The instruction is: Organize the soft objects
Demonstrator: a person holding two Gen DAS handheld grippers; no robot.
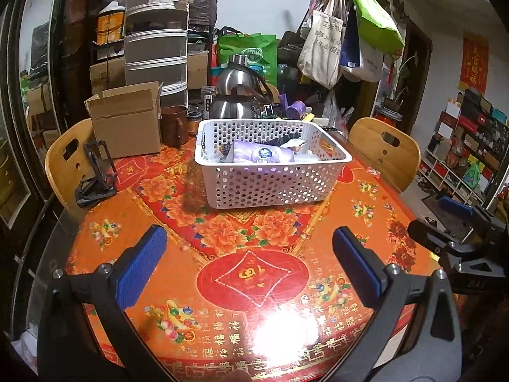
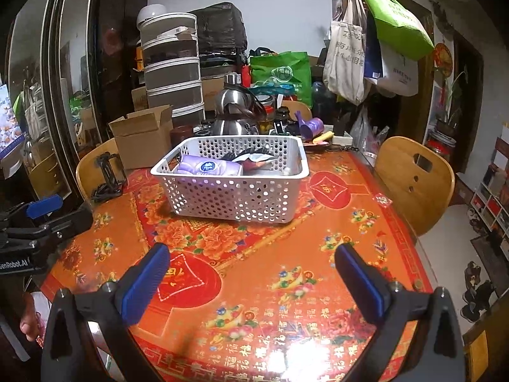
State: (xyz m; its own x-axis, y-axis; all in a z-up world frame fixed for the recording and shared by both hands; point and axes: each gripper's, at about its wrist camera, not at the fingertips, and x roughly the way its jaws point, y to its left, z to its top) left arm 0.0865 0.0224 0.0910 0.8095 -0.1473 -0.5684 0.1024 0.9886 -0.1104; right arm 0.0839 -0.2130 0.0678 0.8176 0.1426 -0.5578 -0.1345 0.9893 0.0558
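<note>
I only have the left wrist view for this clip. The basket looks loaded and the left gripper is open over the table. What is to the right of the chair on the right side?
Observer: In the right wrist view, bare floor runs right of that chair.
Operator: Is the right gripper holding anything?
Observer: No. The right gripper is open and empty above the tablecloth.
Operator: Anything soft on the cloth beyond the basket's right side?
Observer: None. Right of the white basket lies only a small red sticker near the table edge.
</note>
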